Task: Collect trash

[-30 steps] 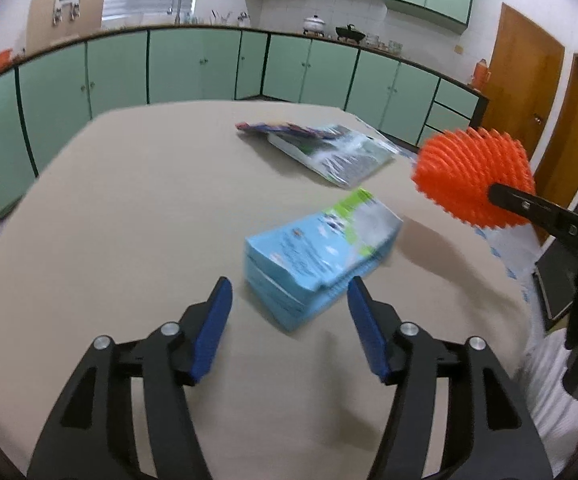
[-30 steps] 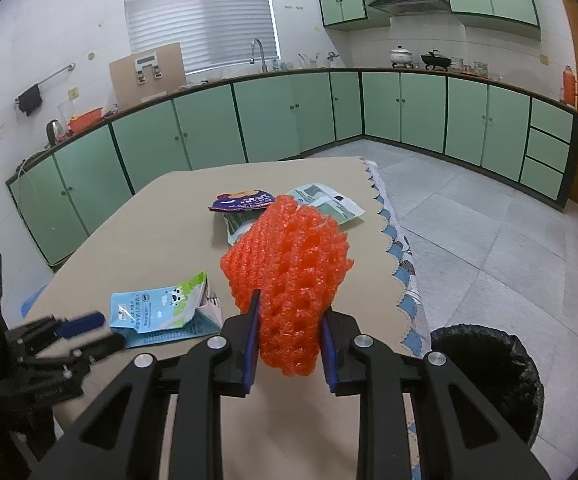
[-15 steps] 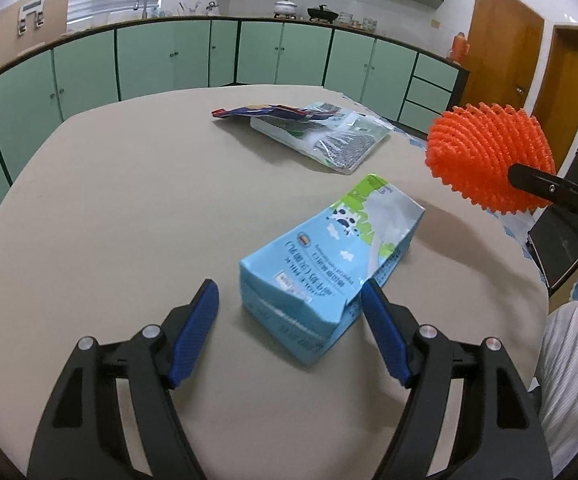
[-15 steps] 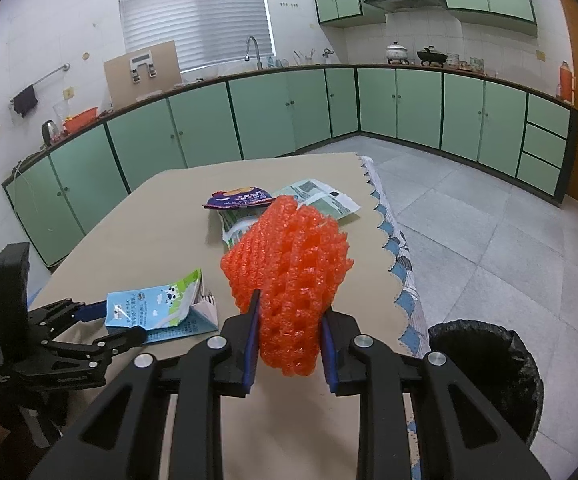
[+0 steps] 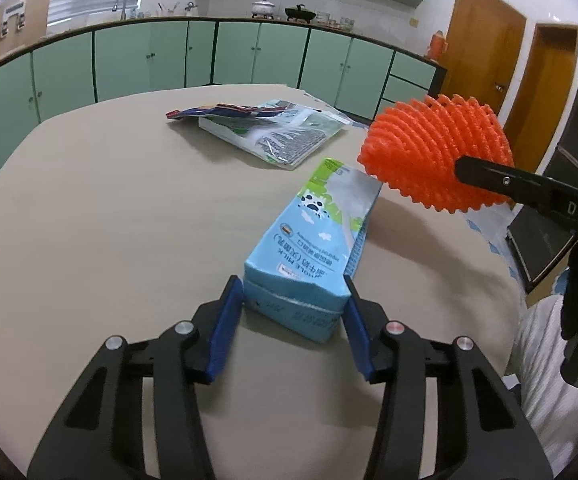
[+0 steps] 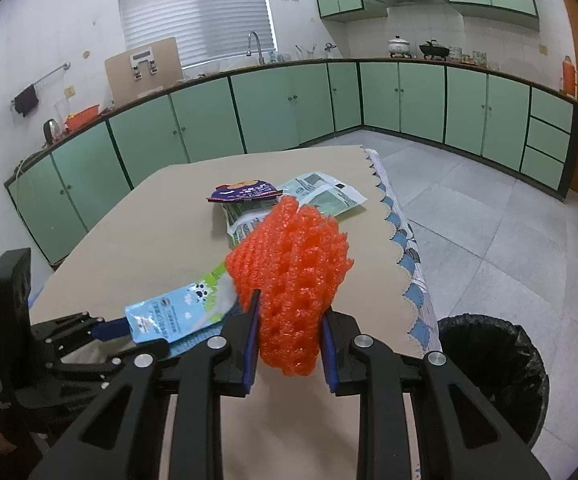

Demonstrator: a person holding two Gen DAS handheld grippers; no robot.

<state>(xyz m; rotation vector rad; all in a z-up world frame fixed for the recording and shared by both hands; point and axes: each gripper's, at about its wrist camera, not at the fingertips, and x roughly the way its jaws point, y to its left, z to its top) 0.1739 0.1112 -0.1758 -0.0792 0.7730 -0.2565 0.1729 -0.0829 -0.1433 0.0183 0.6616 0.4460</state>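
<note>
A light blue milk carton (image 5: 313,248) lies flat on the beige table (image 5: 109,220). My left gripper (image 5: 291,280) straddles its near end; the jaws are closing and the blue pads meet the carton's two sides. The right wrist view shows that carton (image 6: 177,312) and the left gripper (image 6: 145,336) at lower left. My right gripper (image 6: 289,308) is shut on an orange foam net (image 6: 293,264), held above the table just right of the carton. In the left wrist view the net (image 5: 429,148) hangs at upper right.
Flat snack wrappers (image 5: 273,132) lie further back on the table, a purple one (image 6: 249,192) and a green-white one (image 6: 321,194). A black-lined trash bin (image 6: 493,368) stands on the tiled floor past the table's right edge. Green cabinets line the walls.
My left gripper moved forward and down over the carton's end, opened wider, then closed in onto its sides. The right gripper kept still with the orange net.
</note>
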